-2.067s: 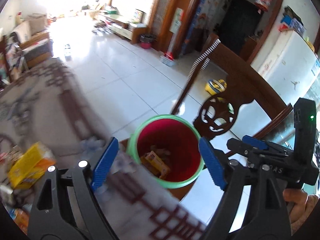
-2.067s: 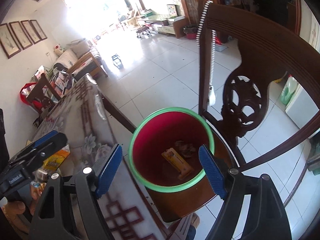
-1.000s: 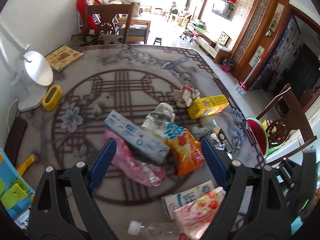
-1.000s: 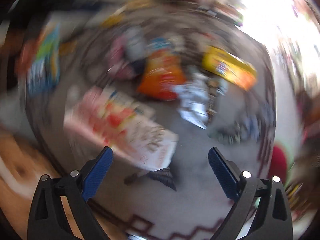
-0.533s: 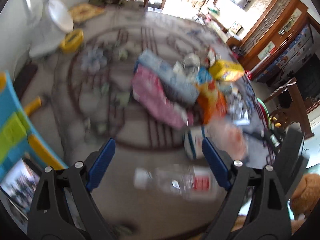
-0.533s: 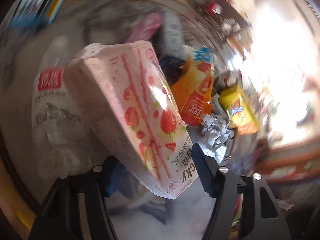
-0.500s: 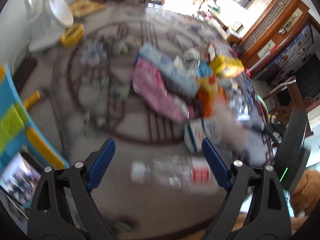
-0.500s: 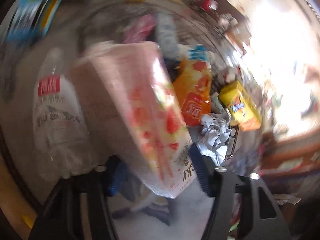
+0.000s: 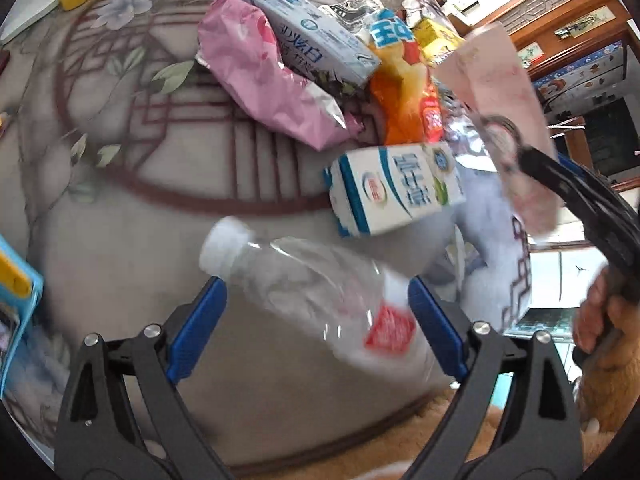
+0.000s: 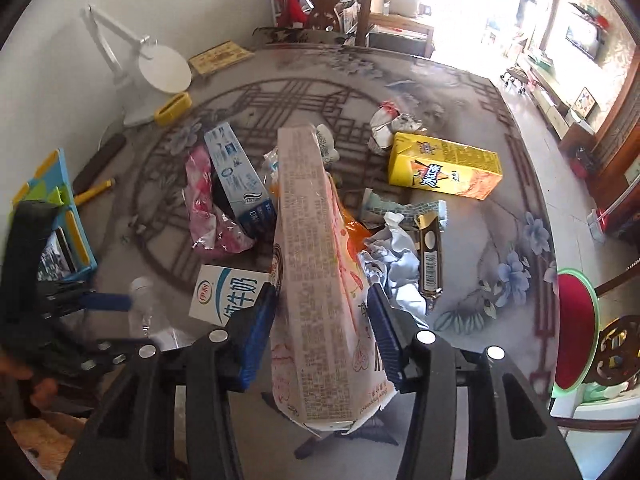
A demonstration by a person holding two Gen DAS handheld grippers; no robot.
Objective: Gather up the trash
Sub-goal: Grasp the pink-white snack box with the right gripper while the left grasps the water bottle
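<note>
1. Left wrist view: the left gripper [image 9: 316, 316] stands spread wide, its jaws opening, around a clear bottle [image 9: 320, 292] lying on the table [image 9: 120, 184]; the pads do not press it. A milk carton [image 9: 394, 186] lies just beyond.
2. Right wrist view: the right gripper [image 10: 322, 332], jaws closing, pinches a pink snack box [image 10: 316, 272] above the table; the red bin [image 10: 574, 330] stands at the far right.

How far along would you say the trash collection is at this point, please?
Early on. Done: nothing that the bin shows from here. In hand: the right gripper is closing on a pink snack box; the left gripper, opening, straddles a clear bottle. Left on the table: milk carton, yellow box, toothpaste box, wrappers.
</note>
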